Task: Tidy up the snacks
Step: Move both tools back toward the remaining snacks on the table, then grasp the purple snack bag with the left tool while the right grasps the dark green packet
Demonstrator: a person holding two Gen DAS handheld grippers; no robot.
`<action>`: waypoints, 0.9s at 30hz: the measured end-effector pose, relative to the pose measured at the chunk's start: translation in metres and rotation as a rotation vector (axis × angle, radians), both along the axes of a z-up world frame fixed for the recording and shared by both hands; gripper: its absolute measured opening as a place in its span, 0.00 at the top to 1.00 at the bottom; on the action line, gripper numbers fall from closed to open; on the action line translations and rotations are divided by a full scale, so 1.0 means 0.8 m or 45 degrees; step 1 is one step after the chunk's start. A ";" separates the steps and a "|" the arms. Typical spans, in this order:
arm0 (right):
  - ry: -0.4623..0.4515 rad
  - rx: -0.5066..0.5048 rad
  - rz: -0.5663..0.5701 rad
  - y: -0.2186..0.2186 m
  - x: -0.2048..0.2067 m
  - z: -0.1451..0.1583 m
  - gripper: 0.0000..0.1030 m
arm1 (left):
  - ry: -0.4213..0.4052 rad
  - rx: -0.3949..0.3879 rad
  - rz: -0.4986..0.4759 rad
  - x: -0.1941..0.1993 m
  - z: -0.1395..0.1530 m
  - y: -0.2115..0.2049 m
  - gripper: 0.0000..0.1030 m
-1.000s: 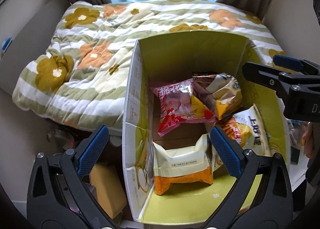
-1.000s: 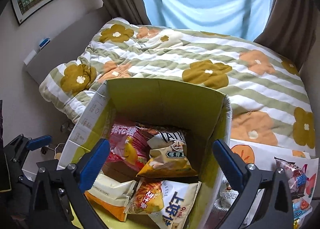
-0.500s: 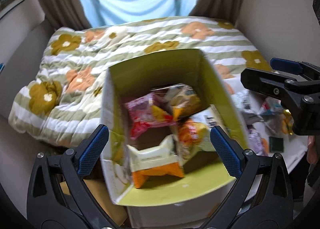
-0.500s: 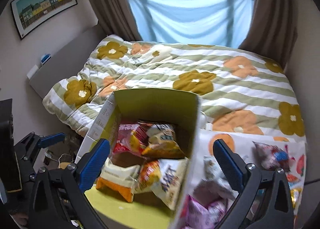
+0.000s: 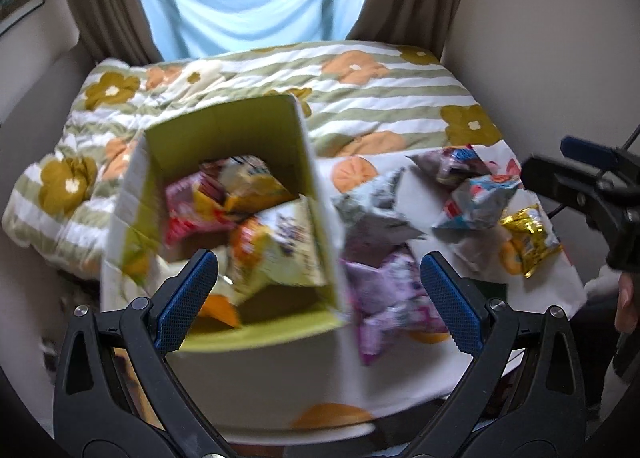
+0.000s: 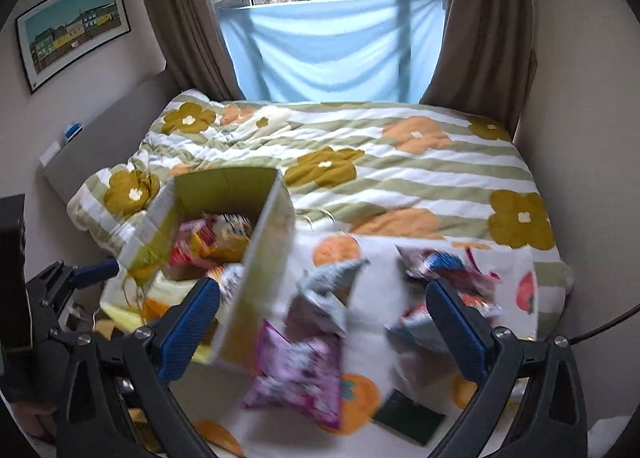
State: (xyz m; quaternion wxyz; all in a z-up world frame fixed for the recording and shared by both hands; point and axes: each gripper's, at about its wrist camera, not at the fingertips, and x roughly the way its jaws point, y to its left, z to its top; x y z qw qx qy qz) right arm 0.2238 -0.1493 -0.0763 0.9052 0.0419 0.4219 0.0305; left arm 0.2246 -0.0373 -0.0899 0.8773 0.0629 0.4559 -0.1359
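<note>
A yellow-green cardboard box (image 5: pixel 224 146) (image 6: pixel 224 186) stands open at the left and holds several snack packets, among them a pink one (image 5: pixel 188 210) and a white-and-orange one (image 5: pixel 276 250). Loose packets lie on a white fruit-print cloth (image 5: pixel 424 194) (image 6: pixel 376 270) to its right: a purple one (image 5: pixel 392 298) (image 6: pixel 300 374), a grey one (image 5: pixel 372 202) (image 6: pixel 332 278), a gold one (image 5: pixel 528 238). My left gripper (image 5: pixel 319 290) is open above the box's near right corner. My right gripper (image 6: pixel 324 322) is open over the loose packets. Both hold nothing.
A bed with a green-striped flowered quilt (image 6: pixel 400 162) fills the space behind. A window with a blue cloth (image 6: pixel 332 46) and brown curtains lies beyond. A framed picture (image 6: pixel 72 26) hangs on the left wall. A hand (image 5: pixel 626 306) shows at the right edge.
Both views have swung right and pulled back. The box has slid to the left of both frames, and the loose packets on the cloth have come into view. Both grippers stay open.
</note>
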 end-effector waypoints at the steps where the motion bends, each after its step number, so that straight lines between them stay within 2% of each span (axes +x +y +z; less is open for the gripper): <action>1: 0.013 0.007 0.022 -0.016 -0.009 -0.005 0.00 | 0.004 -0.005 0.014 -0.008 -0.004 -0.012 0.02; 5: 0.040 0.003 0.101 -0.055 -0.037 -0.028 0.00 | 0.013 0.016 0.078 -0.037 -0.026 -0.054 0.02; 11: 0.102 0.030 0.212 -0.093 -0.062 -0.068 0.00 | 0.028 0.039 0.142 -0.065 -0.054 -0.087 0.02; 19: 0.181 -0.017 0.267 -0.104 -0.080 -0.137 0.00 | 0.043 0.098 0.158 -0.054 -0.111 -0.110 0.02; 27: 0.264 -0.036 0.354 -0.101 -0.090 -0.208 0.00 | 0.016 0.242 0.163 -0.040 -0.170 -0.140 0.02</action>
